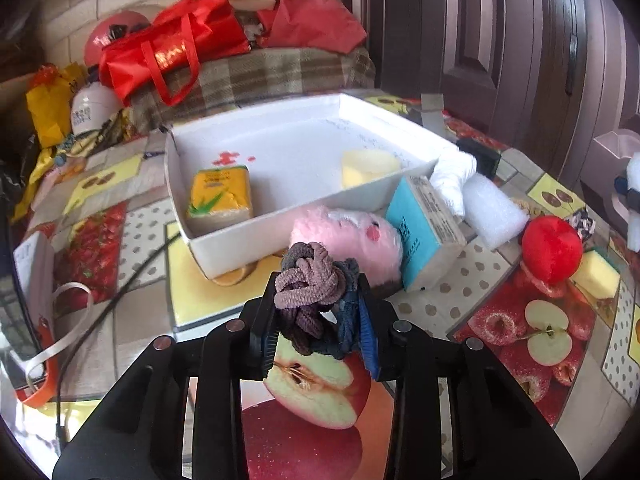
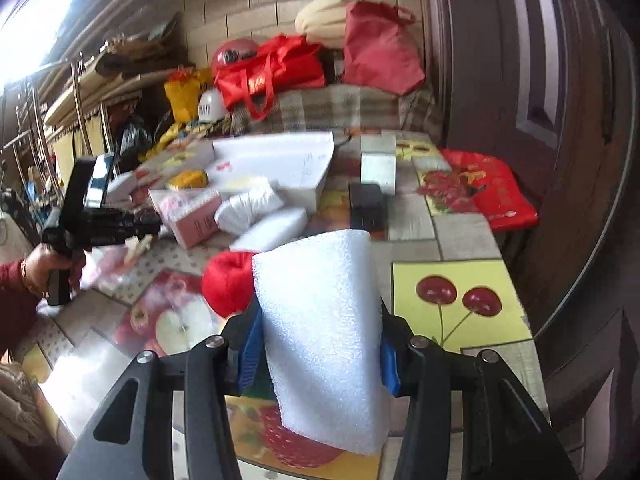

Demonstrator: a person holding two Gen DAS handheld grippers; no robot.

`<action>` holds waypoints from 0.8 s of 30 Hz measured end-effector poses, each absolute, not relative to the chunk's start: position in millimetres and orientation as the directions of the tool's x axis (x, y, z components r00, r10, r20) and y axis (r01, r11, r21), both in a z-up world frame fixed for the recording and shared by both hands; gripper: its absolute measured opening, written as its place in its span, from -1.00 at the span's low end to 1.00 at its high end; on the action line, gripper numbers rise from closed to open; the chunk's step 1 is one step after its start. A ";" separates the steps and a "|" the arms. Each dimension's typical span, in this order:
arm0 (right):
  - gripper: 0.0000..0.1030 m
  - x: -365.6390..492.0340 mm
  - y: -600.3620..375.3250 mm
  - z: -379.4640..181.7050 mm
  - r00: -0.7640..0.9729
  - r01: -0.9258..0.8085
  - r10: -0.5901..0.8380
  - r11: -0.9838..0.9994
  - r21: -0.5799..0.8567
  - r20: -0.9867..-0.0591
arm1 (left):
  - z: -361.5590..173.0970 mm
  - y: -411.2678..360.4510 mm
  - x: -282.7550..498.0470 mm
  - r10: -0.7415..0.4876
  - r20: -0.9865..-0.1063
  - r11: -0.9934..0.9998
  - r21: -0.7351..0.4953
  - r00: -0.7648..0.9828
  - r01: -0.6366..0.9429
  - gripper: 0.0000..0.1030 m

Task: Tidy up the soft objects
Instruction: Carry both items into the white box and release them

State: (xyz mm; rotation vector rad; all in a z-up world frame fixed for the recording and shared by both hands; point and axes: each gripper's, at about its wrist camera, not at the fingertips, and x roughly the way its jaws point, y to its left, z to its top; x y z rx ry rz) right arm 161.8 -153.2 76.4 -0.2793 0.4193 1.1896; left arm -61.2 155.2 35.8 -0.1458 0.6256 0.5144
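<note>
Fruit-print oilcloth covered the tabletop (image 1: 500, 320), with a white box (image 1: 280, 148) toward twelve o'clock. Left tongs (image 1: 320, 316) clamped a knot of hair ties (image 1: 310, 286); a pink plush (image 1: 352, 236) lay just beyond. Right tongs (image 2: 320, 344) squeezed a white foam sheet (image 2: 320, 320), a red plush ball (image 2: 228, 280) at their ten o'clock.

We see a knotted bundle of mauve, brown and navy elastic hair ties (image 1: 316, 296) pinched upright at six o'clock, and a white foam sheet (image 2: 324, 336) clamped upright, bowed, at six o'clock.
</note>
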 end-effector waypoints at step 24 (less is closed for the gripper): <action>-0.06 88.6 -15.2 48.8 0.422 -0.873 0.839 0.478 0.097 -0.342 | 60.4 159.5 -81.0 0.666 -0.305 0.714 -0.004 0.681 -0.700 -0.35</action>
